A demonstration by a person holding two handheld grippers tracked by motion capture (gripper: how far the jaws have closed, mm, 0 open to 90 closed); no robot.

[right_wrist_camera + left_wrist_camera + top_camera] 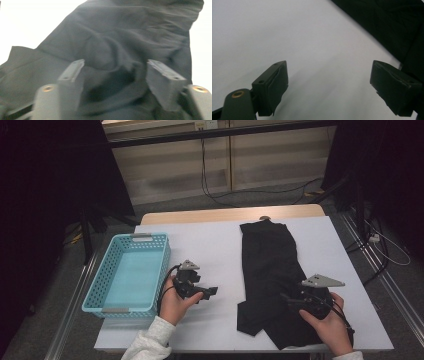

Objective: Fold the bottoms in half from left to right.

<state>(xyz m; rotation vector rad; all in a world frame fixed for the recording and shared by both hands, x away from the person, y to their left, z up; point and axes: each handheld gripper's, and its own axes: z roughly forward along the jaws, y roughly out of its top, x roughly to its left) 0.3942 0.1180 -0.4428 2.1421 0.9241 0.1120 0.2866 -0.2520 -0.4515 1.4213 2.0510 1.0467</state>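
Black garment [270, 270] spread lengthwise on the right half of the white counter [210, 245], its near end rumpled at the front edge. Right tongs [287, 299], held in the right hand [327, 322], rest low over that near end; in the right gripper view the jaws stand apart with folds of cloth [112, 50] between them, pads not pressing it. Left tongs [212, 291], in the left hand [172, 302], gape wide over bare counter, empty, between the garment and the light-blue basket [152, 240]
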